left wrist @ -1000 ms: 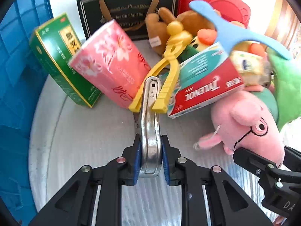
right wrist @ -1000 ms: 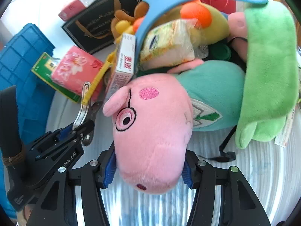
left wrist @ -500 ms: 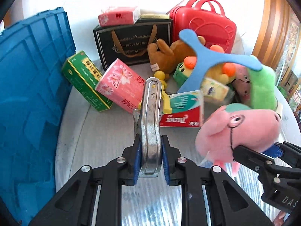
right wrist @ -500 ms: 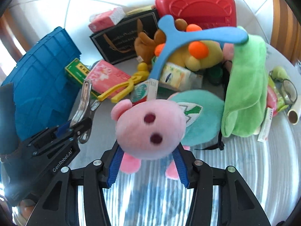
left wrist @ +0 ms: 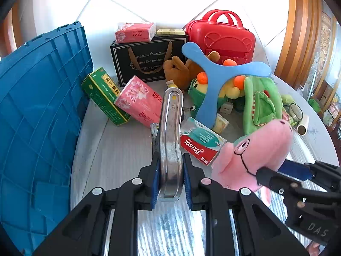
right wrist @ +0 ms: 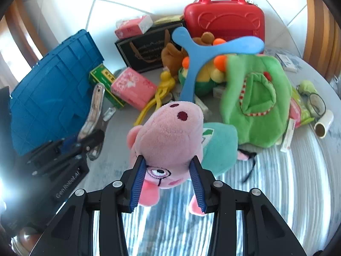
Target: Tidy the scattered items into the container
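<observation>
My left gripper is shut on a silver metal tool that sticks up and forward above the table. My right gripper holds a pink pig plush by the head, its jaws still closing, pads pressed into both sides. The pig hangs off the table, snout pointing away, teal body behind. From the left wrist view the pig and the right gripper are at the lower right. The blue crate stands along the left; it shows in the right wrist view too, beyond the left gripper.
On the round table: a Tylenol box, pink tissue pack, green box, black gift bag, red case, blue boomerang, green plush, yellow tongs, a small roll.
Both grippers rose and drew back from the pile. The pig came up off the table with the right gripper, whose jaws narrowed on its head. The metal tool stayed in the left gripper.
</observation>
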Motion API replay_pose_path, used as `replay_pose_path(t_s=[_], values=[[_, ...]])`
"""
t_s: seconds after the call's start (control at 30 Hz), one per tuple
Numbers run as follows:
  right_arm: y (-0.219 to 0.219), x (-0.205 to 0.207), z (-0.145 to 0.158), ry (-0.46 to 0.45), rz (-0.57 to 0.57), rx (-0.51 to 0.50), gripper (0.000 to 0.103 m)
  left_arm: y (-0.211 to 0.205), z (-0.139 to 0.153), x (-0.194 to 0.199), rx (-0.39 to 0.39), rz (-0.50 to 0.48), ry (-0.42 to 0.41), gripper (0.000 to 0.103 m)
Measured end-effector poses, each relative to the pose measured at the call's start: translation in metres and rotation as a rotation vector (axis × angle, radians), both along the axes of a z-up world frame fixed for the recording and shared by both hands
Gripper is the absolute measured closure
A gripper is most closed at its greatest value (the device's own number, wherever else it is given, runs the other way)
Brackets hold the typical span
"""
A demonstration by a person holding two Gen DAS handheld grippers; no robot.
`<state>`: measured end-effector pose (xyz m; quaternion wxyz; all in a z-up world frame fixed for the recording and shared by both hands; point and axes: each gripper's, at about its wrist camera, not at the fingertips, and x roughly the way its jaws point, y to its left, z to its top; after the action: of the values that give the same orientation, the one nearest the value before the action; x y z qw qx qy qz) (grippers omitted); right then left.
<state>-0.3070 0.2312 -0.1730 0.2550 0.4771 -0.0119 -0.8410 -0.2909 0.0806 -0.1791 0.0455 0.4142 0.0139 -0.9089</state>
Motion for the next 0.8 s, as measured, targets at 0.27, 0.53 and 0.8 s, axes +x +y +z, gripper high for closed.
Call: replay_pose_path(t_s=[0.27,0.53,0.8], values=[[-0.014,0.016,-0.030,-0.048,0.076,0.055,0.035,-0.001,-0.052,0.012,0.032,0.009,-0.108,0.083],[-0.015,0.030,-0.037,-0.003,0.079,0.047,0.028,-0.002,-0.083,0.023,0.051,-0.017,-0.169,0.083],[-0.031,0.030,-0.039,0.031,0.115,0.047,0.016,-0.011,-0.093,0.023,0.073,-0.009,-0.182,0.083]])
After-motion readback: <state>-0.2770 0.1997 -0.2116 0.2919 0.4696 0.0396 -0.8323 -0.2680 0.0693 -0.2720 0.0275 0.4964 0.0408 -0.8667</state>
